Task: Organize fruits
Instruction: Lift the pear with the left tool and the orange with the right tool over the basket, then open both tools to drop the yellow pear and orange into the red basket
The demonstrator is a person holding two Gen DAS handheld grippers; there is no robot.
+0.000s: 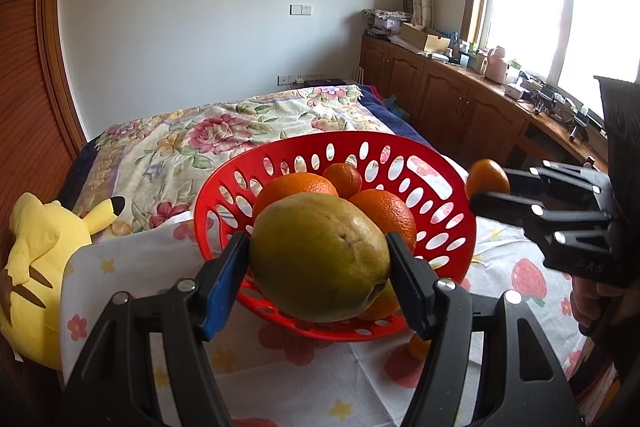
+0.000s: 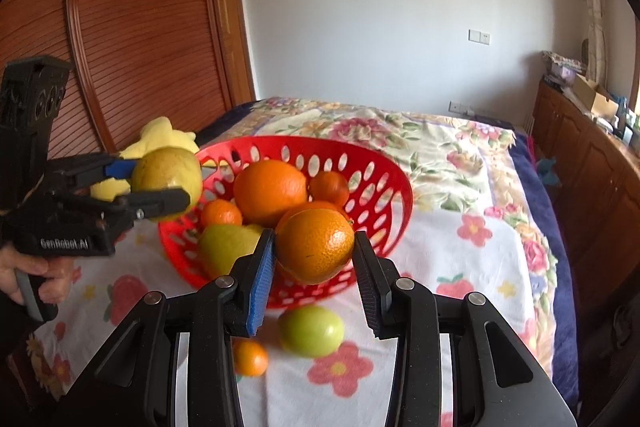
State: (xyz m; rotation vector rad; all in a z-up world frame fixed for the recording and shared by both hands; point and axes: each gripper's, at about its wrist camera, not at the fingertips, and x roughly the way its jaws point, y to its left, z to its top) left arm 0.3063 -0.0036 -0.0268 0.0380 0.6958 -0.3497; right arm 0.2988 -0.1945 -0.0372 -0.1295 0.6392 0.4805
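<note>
Holding a large yellow-green pear (image 1: 320, 257) between its two black fingers, the left gripper (image 1: 318, 267) hangs just in front of the near rim of the red perforated plastic basket (image 1: 440, 187), so the basket's hollow lies straight ahead of it and slightly below; the pear's long axis runs roughly crosswise between the pads, its stem end dipping toward the lower right. The jaws stand fairly wide, spread to the pear's full girth, with both pads pressed on its skin. On the other side, the right gripper (image 2: 314, 253) is closed on a round orange mandarin (image 2: 315, 246) and sits at the basket's opposite rim, jaws at a middling spread and touching the fruit on either flank. Both carry fruit and both are close to the basket, so neither is clearly nearer. Inside the basket lie a big orange (image 2: 270, 191), smaller mandarins and a second pear (image 2: 224, 251). Still outside on the flower-printed white cloth (image 2: 460, 267) are a green apple-like fruit (image 2: 311, 331) and a small orange mandarin (image 2: 250, 358), both just in front of the basket. The next move probably turns on carrying each load inward over the rim before letting go.
</note>
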